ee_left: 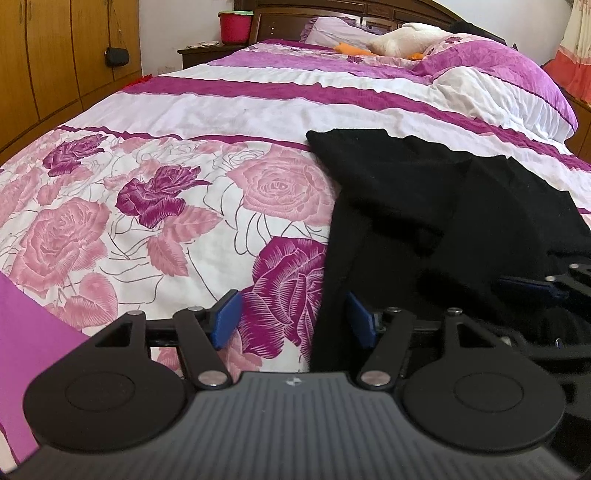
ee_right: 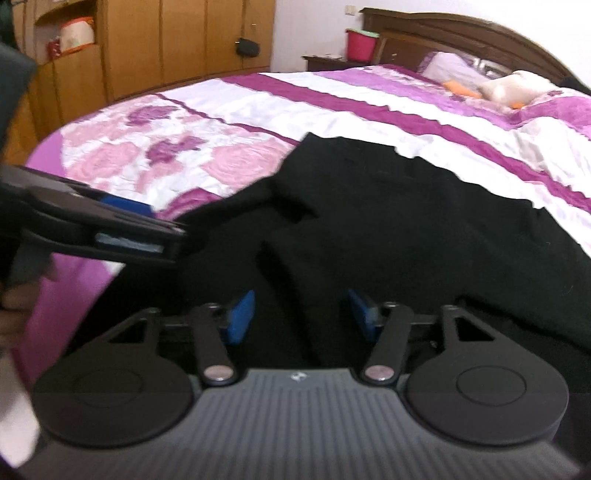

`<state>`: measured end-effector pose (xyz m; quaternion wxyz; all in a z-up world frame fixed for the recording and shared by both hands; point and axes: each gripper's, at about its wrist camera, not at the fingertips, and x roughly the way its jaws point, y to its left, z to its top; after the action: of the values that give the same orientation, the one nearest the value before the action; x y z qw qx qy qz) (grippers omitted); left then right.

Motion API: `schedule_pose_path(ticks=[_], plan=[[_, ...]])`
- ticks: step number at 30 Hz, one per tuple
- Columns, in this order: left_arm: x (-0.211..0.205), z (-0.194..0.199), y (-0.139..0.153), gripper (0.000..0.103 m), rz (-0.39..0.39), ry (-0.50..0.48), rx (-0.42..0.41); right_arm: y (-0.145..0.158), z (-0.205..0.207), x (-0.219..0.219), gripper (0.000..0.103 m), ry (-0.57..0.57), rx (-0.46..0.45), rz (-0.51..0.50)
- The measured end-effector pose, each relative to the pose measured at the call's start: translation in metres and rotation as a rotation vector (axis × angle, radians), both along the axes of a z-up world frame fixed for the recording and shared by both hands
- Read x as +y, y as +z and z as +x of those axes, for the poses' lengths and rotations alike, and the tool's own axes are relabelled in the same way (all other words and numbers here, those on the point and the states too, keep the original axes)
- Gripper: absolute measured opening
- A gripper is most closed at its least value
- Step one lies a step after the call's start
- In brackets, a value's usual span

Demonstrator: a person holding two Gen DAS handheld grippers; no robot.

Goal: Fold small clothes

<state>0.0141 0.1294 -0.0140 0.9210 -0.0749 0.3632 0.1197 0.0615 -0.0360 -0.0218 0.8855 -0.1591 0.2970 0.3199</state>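
A black garment (ee_left: 424, 192) lies partly folded on the right half of the floral bedspread (ee_left: 147, 206). My left gripper (ee_left: 293, 321) is low over the garment's left edge, jaws open, and that edge runs between the blue pads (ee_left: 225, 317) close to the right one. In the right wrist view the black garment (ee_right: 388, 221) fills the middle. My right gripper (ee_right: 301, 315) hovers over its near part with jaws apart, dark cloth beneath them and no visible pinch. Each gripper shows in the other's view: the right gripper (ee_left: 532, 288), the left gripper (ee_right: 129, 229).
Pillows (ee_left: 498, 74) and a white plush toy (ee_left: 402, 38) lie at the head of the bed. A red bucket (ee_left: 234, 26) stands on the nightstand. Wooden wardrobes (ee_left: 48, 62) with a small black bag (ee_left: 117, 56) line the left wall. The bedspread's left half holds no clothes.
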Motion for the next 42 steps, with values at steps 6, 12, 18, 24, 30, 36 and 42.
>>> schedule_pose_path(ticks=[6, 12, 18, 24, 30, 36, 42], plan=[[0.000, 0.001, -0.002, 0.070, 0.004, -0.001, 0.002, 0.006, 0.009, -0.010, 0.011, -0.068, 0.005, 0.067], [0.000, 0.003, -0.003, 0.070, 0.011, 0.000, 0.003, 0.039, 0.013, -0.048, 0.009, -0.147, -0.027, 0.219], [-0.002, 0.006, -0.001, 0.070, 0.015, 0.012, 0.004, 0.057, 0.034, -0.102, 0.009, -0.287, 0.017, 0.371], [-0.008, 0.010, 0.009, 0.070, -0.016, -0.004, -0.027, 0.041, 0.063, -0.148, 0.009, -0.467, 0.085, 0.433], [-0.024, 0.028, 0.018, 0.070, -0.029, -0.046, -0.069, 0.018, 0.086, -0.169, 0.013, -0.575, 0.136, 0.408], [-0.043, 0.055, 0.011, 0.070, -0.009, -0.089, -0.069, 0.012, 0.089, -0.191, 0.042, -0.565, 0.156, 0.491], [-0.049, 0.063, -0.002, 0.070, 0.032, -0.075, -0.076, 0.009, 0.103, -0.188, 0.044, -0.531, 0.148, 0.442]])
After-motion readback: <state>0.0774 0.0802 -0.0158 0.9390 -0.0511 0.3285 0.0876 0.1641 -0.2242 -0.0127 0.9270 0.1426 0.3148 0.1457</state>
